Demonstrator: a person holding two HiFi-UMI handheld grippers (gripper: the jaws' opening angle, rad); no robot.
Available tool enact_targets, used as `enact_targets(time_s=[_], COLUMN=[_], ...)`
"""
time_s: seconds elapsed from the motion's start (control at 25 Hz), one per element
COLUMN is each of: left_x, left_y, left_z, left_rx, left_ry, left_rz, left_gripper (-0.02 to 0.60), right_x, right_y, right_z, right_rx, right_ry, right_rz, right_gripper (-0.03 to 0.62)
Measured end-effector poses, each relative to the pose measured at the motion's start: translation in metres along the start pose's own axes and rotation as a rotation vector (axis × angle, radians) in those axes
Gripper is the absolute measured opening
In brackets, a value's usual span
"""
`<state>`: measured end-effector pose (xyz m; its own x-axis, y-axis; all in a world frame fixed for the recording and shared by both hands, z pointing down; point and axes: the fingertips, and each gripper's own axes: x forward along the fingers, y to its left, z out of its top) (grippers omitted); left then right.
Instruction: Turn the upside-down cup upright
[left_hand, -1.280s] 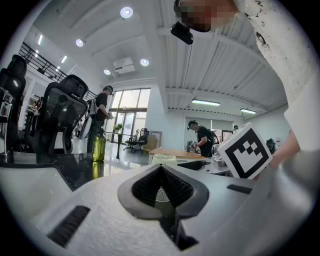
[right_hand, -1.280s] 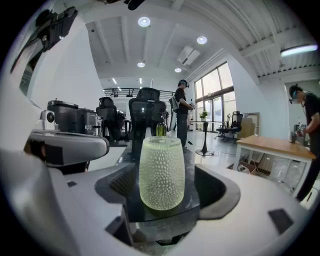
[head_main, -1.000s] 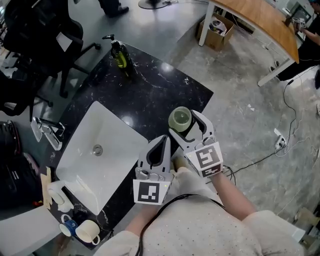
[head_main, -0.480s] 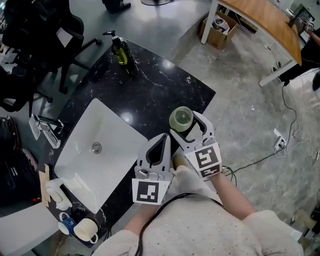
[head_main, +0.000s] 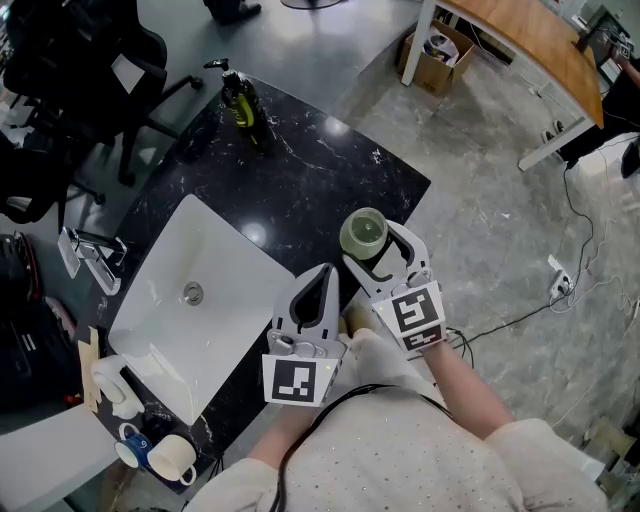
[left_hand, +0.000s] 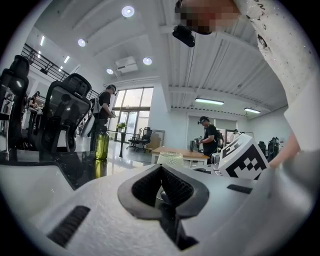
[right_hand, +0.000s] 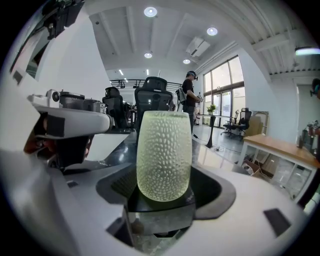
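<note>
Head view and both gripper views. A pale green, dimpled cup (head_main: 362, 235) is shown standing on end on the black stone counter (head_main: 300, 180), close to the counter's edge and to the right of the white sink (head_main: 170, 300). Which end of the cup faces up cannot be told. The cup is enclosed by the right gripper (head_main: 372, 248), whose jaws are closed on its lower part. In the right gripper view the cup (right_hand: 164, 155) is seen centred between the two dark pads (right_hand: 117, 185), one pressed against each side, with its bottom resting on the glossy counter. The left gripper (head_main: 324, 275) is held just beside the right one, on the sink side, and does not touch the cup. Its jaws are pressed together with nothing between them, as seen in the left gripper view (left_hand: 162, 192). A green bottle (head_main: 238, 105) is seen at the far end of the counter, well apart from the cup.
</note>
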<state>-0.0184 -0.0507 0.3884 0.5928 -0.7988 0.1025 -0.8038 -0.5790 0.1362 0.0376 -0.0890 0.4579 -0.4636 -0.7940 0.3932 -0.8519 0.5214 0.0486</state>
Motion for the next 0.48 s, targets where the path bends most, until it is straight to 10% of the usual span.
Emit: enact_targets(time_s=[0.48], left_x=[-0.006], left_y=[0.005], left_z=[0.007], left_rx=[-0.004], left_ry=[-0.009], left_rz=[0.024], left_gripper=[0.008], right_x=[-0.014], right_y=[0.013], right_z=[0.013], right_rx=[0.320], right_ry=[0.000], right_rz=[0.140], right_gripper=[0.331])
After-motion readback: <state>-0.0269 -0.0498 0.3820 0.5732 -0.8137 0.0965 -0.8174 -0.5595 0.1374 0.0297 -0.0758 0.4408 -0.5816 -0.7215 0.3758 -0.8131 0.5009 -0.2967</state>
